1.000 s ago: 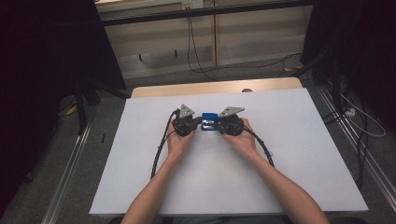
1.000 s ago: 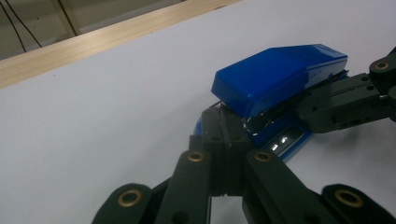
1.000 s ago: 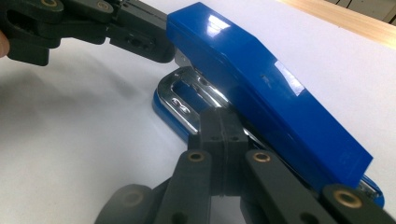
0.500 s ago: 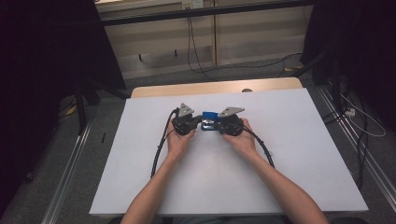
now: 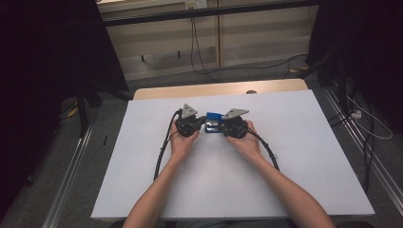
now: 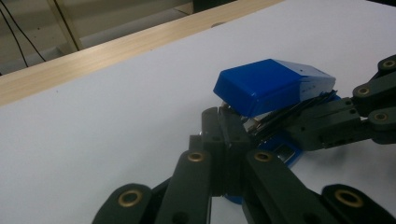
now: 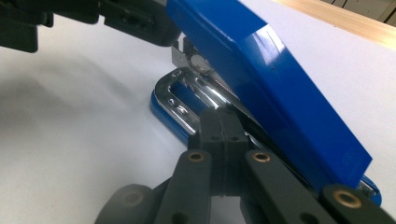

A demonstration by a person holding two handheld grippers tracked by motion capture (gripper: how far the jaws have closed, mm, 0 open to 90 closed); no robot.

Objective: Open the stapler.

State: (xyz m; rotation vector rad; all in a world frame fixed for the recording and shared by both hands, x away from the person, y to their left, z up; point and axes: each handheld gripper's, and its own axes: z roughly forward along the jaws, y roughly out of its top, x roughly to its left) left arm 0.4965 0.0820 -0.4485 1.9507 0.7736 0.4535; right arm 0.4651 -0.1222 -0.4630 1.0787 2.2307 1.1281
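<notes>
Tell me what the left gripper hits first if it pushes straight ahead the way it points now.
The blue stapler. The left gripper has its shut jaws already at the stapler's open mouth, and the right gripper reaches in from the far side. Whether the tips touch metal yet is unclear.

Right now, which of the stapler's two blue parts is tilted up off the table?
The blue top cover: it slopes upward, highest at the end by the left gripper. The blue base beneath lies flat on the white table.

glossy blue plastic stapler (image 7: 280,79), chrome metal base, matt white table (image 5: 294,156)
</notes>
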